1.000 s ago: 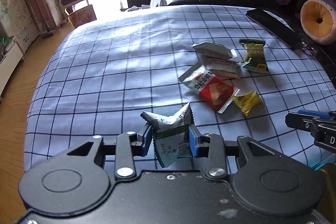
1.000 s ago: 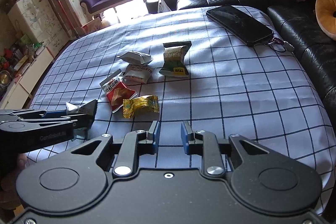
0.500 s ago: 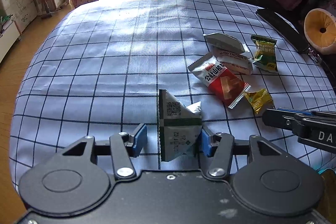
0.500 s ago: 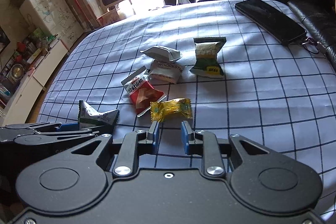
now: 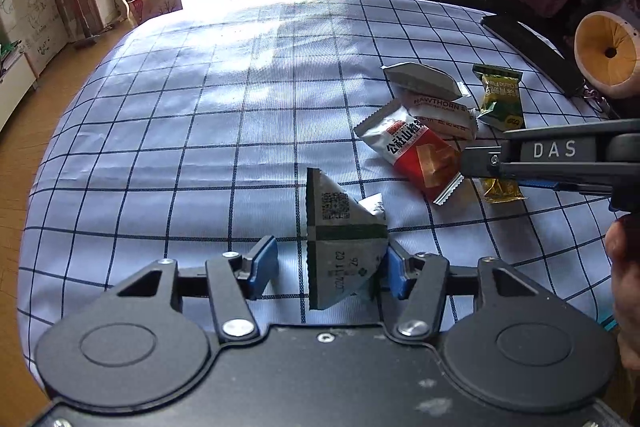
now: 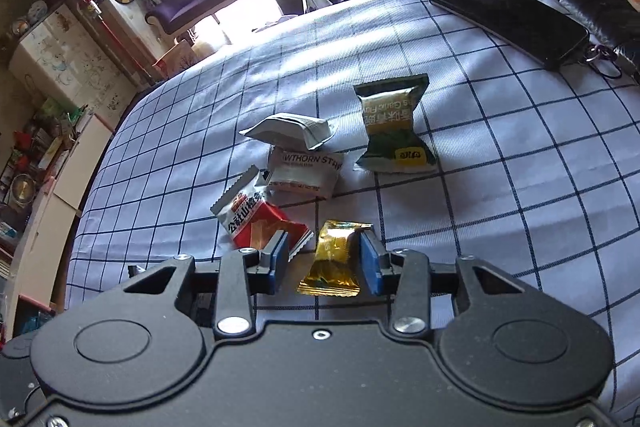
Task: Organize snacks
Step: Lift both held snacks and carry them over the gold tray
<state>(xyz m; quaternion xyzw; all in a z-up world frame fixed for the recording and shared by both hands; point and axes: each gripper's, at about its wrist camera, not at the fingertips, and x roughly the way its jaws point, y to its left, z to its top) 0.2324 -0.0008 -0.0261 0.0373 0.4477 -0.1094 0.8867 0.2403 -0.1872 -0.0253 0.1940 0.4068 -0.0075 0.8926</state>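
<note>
Snacks lie clustered on the checked cloth, the grey triangular packet loose between the left gripper's opening jaws, seemingly released there, while the right gripper's opening jaws straddle the yellow candy, likely next.

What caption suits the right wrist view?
Right claw opening around a crinkly gold foil snack packet on the checked blue tablecloth.

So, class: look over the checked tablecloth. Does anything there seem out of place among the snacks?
Yes: a black smartphone lies at the far right edge of the blue checked tablecloth, apart from the foil snack packets. It is the only non-snack item there.
</note>
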